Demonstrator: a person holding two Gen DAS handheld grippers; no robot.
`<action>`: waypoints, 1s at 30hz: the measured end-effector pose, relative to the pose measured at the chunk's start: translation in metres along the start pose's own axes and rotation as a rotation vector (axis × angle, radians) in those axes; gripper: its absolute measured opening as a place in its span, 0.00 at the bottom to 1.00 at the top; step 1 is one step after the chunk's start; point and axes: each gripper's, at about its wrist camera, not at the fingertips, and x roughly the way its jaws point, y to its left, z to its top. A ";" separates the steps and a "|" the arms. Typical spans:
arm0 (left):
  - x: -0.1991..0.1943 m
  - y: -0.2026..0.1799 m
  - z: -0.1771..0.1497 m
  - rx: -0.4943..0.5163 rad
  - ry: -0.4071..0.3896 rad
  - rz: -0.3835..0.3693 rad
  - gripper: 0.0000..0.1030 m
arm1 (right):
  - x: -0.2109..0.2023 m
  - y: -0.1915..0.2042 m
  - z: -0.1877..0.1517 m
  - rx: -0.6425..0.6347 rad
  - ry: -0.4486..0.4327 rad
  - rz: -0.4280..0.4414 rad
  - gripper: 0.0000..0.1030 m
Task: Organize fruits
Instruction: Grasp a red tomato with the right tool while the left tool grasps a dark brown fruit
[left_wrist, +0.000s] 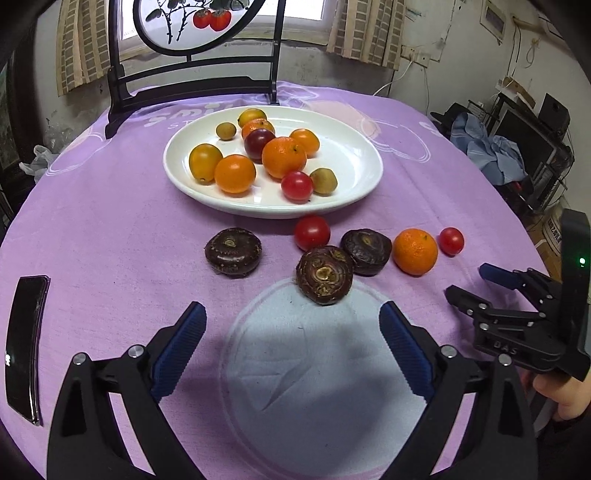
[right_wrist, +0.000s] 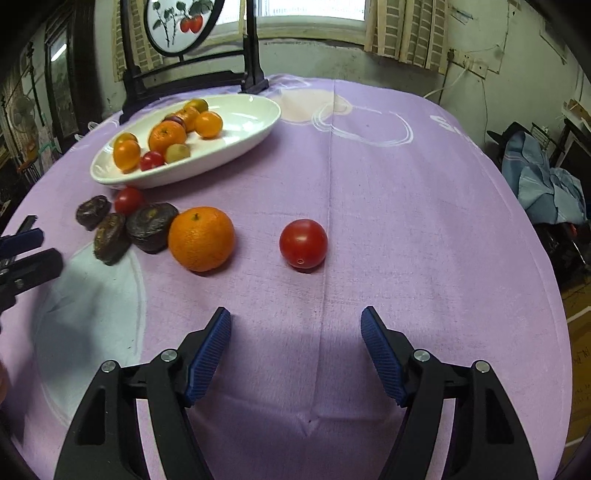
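Near the tabletop's front edge, my left gripper (left_wrist: 291, 314) hangs with jaws wide apart and empty, a dark brown fruit (left_wrist: 324, 275) just beyond; toward the far edge sits the white plate (left_wrist: 354, 155) of fruit; my right gripper (right_wrist: 295, 321), also apart and empty, faces a red tomato (right_wrist: 303, 243).

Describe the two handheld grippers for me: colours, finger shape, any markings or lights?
Both the left gripper and right gripper have black angular plastic frames with silver pivot bolts and blue ribbed pads. Seen from the left wrist, the right gripper's body carries raised "DAS" lettering and a lit green LED.
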 end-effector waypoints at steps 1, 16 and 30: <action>0.000 0.000 0.000 -0.003 0.002 -0.004 0.90 | 0.003 0.001 0.003 -0.001 0.002 -0.005 0.73; 0.013 0.012 -0.001 -0.090 0.077 -0.067 0.90 | 0.010 -0.006 0.030 0.078 -0.033 0.038 0.28; 0.019 0.000 -0.004 -0.005 0.038 0.036 0.90 | -0.035 0.023 -0.002 0.029 -0.128 0.175 0.28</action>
